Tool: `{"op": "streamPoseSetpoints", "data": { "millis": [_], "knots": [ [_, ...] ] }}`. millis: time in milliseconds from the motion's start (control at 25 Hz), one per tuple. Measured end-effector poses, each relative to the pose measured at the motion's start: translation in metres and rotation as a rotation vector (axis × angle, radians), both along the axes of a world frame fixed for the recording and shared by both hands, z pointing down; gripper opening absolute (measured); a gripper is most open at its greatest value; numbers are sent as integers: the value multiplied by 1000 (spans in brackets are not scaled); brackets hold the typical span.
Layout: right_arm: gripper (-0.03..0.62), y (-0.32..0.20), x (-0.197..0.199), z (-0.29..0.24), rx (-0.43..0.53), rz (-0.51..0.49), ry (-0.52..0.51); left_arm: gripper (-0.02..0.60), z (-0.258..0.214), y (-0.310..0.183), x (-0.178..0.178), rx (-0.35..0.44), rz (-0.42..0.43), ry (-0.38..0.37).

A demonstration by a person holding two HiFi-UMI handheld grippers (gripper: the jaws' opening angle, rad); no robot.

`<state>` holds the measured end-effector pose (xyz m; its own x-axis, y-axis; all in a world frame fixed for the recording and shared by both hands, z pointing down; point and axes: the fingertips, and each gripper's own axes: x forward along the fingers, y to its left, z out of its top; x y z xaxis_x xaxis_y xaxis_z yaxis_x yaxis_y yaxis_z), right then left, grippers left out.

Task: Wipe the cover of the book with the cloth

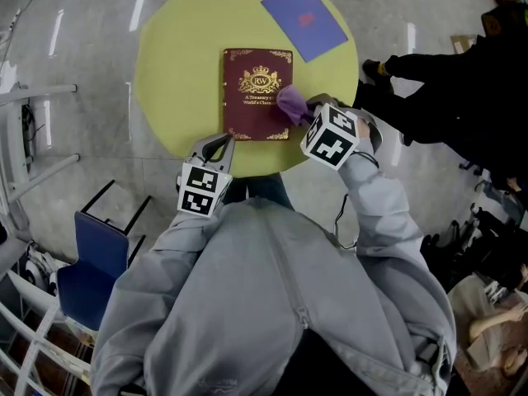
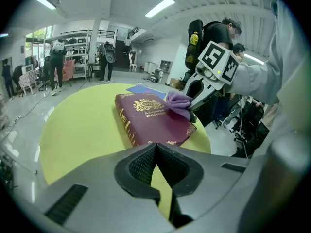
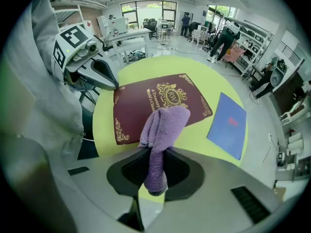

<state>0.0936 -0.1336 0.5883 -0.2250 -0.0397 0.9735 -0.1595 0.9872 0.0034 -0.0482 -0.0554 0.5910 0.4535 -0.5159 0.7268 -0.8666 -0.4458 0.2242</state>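
Note:
A maroon book (image 1: pixel 256 93) with gold print lies closed on the round yellow-green table (image 1: pixel 177 64). My right gripper (image 1: pixel 307 110) is shut on a purple cloth (image 1: pixel 291 104), whose free end rests on the book's cover near its right edge. From the right gripper view the cloth (image 3: pixel 163 130) folds over the book (image 3: pixel 146 103). My left gripper (image 1: pixel 218 147) hovers at the table's near edge, just short of the book's near left corner, jaws shut with nothing between them. In the left gripper view the book (image 2: pixel 148 118) lies ahead with the cloth (image 2: pixel 178 102) on it.
A blue folder (image 1: pixel 304 21) lies on the table's far right. A blue chair (image 1: pixel 95 262) stands at the lower left. A person in dark clothes (image 1: pixel 462 81) sits close to the table on the right. White metal frames (image 1: pixel 37 139) line the left.

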Motion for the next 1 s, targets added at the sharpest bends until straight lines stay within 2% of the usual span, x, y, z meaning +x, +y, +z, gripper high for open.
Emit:
{"op": "streamPoseSetpoints", "data": {
  "millis": [320, 480, 640, 1000],
  "knots": [
    [80, 7, 43, 11, -19, 95, 75, 18, -1, 8, 0, -7, 14, -2],
    [80, 9, 44, 3, -2, 123, 57, 18, 0, 13, -2, -7, 10, 1],
    [80, 7, 23, -20, 42, 111, -3, 18, -3, 12, -2, -6, 0, 7],
    [80, 15, -53, -77, 114, -13, -175, 18, 1, 12, -3, -13, -10, -7]
  ]
}}
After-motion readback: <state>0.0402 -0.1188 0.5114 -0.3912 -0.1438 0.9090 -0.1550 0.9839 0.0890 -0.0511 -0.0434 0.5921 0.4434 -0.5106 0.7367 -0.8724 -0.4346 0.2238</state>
